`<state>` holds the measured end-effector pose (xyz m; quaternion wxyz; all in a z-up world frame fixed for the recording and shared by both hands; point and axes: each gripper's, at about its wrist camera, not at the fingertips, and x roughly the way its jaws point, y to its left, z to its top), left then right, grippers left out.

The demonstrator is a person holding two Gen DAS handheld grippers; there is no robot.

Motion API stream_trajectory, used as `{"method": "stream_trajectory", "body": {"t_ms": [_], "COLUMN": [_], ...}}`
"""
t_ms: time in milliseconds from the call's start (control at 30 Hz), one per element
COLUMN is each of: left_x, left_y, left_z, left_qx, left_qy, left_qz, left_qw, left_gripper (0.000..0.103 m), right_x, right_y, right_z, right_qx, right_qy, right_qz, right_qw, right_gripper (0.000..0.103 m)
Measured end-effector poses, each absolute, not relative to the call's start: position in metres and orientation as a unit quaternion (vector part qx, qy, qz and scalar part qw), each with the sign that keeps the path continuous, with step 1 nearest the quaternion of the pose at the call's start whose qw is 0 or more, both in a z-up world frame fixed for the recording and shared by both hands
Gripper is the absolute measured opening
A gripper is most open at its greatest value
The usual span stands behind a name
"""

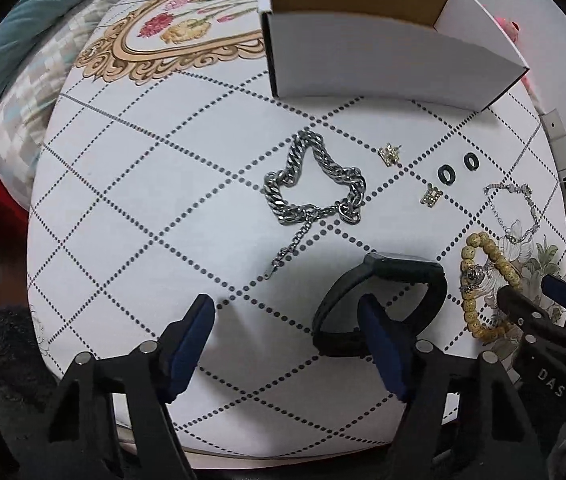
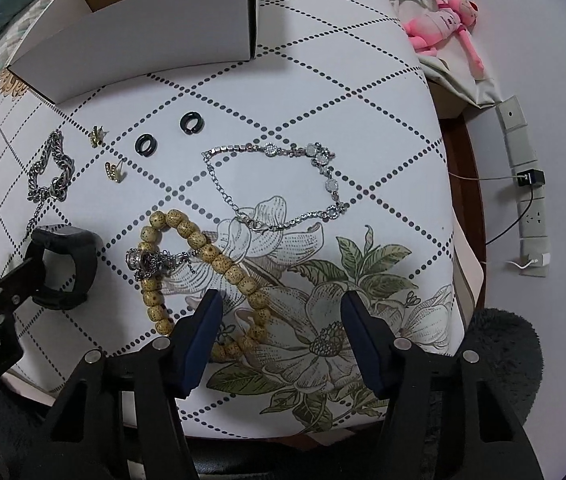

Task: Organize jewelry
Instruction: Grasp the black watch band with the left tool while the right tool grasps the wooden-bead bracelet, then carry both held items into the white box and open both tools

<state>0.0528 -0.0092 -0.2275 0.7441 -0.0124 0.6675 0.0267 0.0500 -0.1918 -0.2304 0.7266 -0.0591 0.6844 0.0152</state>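
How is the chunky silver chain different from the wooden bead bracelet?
The chunky silver chain is grey metal links; the wooden bead bracelet is tan speckled beads. The chain lies alone with a thin tail trailing out; the bracelet has a small silver pendant chain draped across it. Both lie loose on the tablecloth.
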Motion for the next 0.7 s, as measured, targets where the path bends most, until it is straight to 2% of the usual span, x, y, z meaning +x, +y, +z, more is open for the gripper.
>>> {"method": "stream_trajectory", "body": {"t_ms": [33, 67, 133, 167, 200, 233, 267, 333, 367, 400, 700], "left_x": [0.051, 0.052, 0.050, 0.048, 0.047, 0.046, 0.045, 0.047, 0.045, 0.043, 0.037], "left_y": [-0.011, -0.011, -0.012, -0.013, -0.014, -0.015, -0.016, -0.017, -0.017, -0.016, -0.012], "left_z": [-0.229, -0.232, -0.233, -0.232, -0.231, -0.231, -0.230, -0.228, -0.228, -0.227, -0.182], "left_qx": [-0.014, -0.015, -0.016, -0.012, -0.010, -0.008, -0.007, -0.008, -0.008, -0.008, -0.015], "left_qy": [0.668, 0.669, 0.667, 0.665, 0.663, 0.662, 0.662, 0.662, 0.661, 0.660, 0.637], "left_qz": [0.024, 0.021, 0.015, 0.009, 0.006, 0.004, 0.003, 0.003, 0.003, 0.003, 0.004], "left_qw": [0.744, 0.743, 0.744, 0.747, 0.748, 0.749, 0.749, 0.749, 0.750, 0.751, 0.770], "left_gripper": [0.060, 0.048, 0.040, 0.033, 0.022, 0.017, 0.008, 0.007, 0.005, 0.003, 0.001], "right_x": [0.051, 0.051, 0.053, 0.052, 0.052, 0.051, 0.050, 0.050, 0.049, 0.049, 0.043], "right_y": [-0.194, -0.197, -0.204, -0.204, -0.204, -0.204, -0.204, -0.206, -0.205, -0.205, -0.207], "right_z": [-0.231, -0.232, -0.233, -0.233, -0.233, -0.233, -0.232, -0.232, -0.231, -0.232, -0.203], "right_qx": [-0.053, -0.046, -0.032, -0.033, -0.036, -0.037, -0.039, -0.043, -0.044, -0.043, 0.041], "right_qy": [0.685, 0.686, 0.687, 0.685, 0.683, 0.681, 0.678, 0.673, 0.672, 0.673, 0.659], "right_qz": [0.017, 0.020, 0.027, 0.030, 0.033, 0.034, 0.037, 0.041, 0.043, 0.044, 0.083], "right_qw": [0.726, 0.725, 0.725, 0.727, 0.729, 0.730, 0.733, 0.737, 0.738, 0.737, 0.746], "right_gripper": [0.063, 0.063, 0.060, 0.060, 0.058, 0.056, 0.051, 0.036, 0.020, 0.010, 0.009]}}
